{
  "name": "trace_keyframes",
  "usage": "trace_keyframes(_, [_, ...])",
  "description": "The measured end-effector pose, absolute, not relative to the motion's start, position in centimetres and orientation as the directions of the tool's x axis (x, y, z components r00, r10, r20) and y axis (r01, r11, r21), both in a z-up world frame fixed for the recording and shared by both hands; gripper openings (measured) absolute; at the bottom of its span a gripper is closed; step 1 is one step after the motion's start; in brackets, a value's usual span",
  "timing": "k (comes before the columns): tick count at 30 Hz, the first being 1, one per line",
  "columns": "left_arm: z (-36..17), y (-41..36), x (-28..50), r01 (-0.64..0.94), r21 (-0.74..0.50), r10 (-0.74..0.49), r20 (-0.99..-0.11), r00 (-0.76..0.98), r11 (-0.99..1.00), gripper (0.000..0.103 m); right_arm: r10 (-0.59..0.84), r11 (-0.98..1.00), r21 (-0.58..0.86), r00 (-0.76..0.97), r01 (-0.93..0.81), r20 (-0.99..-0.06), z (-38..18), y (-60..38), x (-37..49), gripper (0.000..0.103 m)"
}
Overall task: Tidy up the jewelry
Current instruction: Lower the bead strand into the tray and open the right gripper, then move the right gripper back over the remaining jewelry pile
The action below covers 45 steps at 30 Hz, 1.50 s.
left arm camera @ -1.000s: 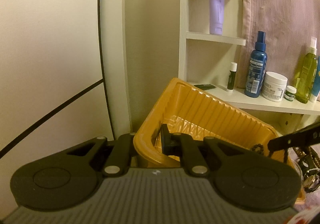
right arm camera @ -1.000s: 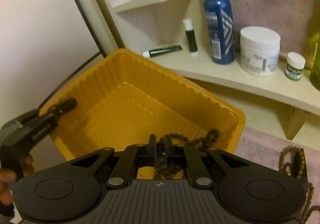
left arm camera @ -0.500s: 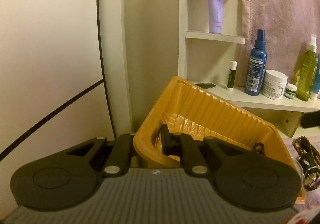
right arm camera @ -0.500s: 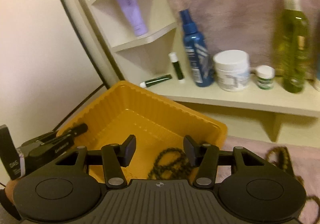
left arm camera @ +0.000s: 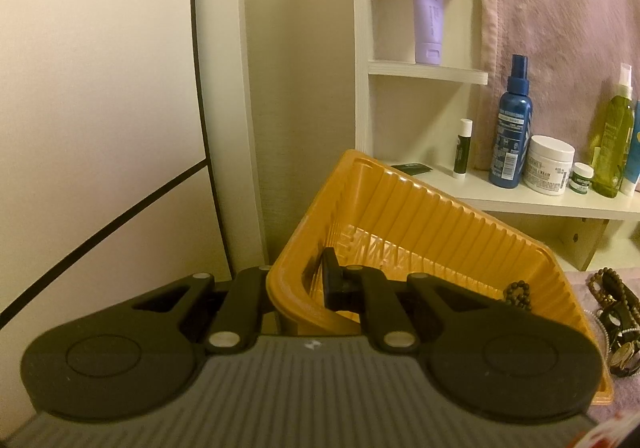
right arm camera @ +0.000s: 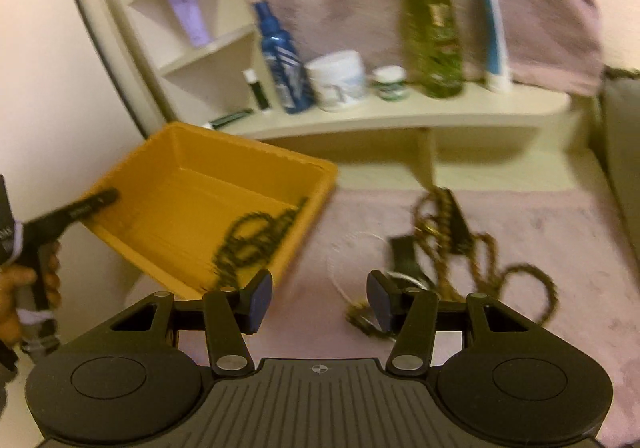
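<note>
Left gripper (left arm camera: 298,288): clenched on the near-left rim of the orange tray (left arm camera: 420,208), which was held tilted at the pink cloth's (right arm camera: 540,240) left edge. Dark bead necklace (right arm camera: 256,240): lay inside the tray against its right wall. Right gripper (right arm camera: 318,302): released, jaws apart, nothing between them, over the cloth. Remaining jewelry pile (right arm camera: 452,244): beads, chain and strap, tangled mid-cloth, right of the tray, below the shelf (right arm camera: 400,116) edge.

Both wrist views close, angled down (right one blurred); shared: orange tray (left arm camera: 404,208) (right arm camera: 188,156), shelf (left arm camera: 560,204) (right arm camera: 400,116).
</note>
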<state>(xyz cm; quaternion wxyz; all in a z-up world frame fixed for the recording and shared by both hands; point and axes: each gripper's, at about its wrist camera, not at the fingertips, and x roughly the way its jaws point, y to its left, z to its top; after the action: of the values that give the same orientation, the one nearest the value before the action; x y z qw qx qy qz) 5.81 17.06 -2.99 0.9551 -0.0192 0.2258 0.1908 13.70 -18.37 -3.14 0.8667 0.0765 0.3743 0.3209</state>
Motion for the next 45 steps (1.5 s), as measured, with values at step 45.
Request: trace_keyframes(45, [-2.7, 17.1, 6.0, -0.369, 0.062, 0.357, -0.441, 0.824, 0.927, 0.010, 0.402, 0.895, 0.157, 0.601, -0.418, -0.690, -7.6, -21.8, 16.4, 0.031])
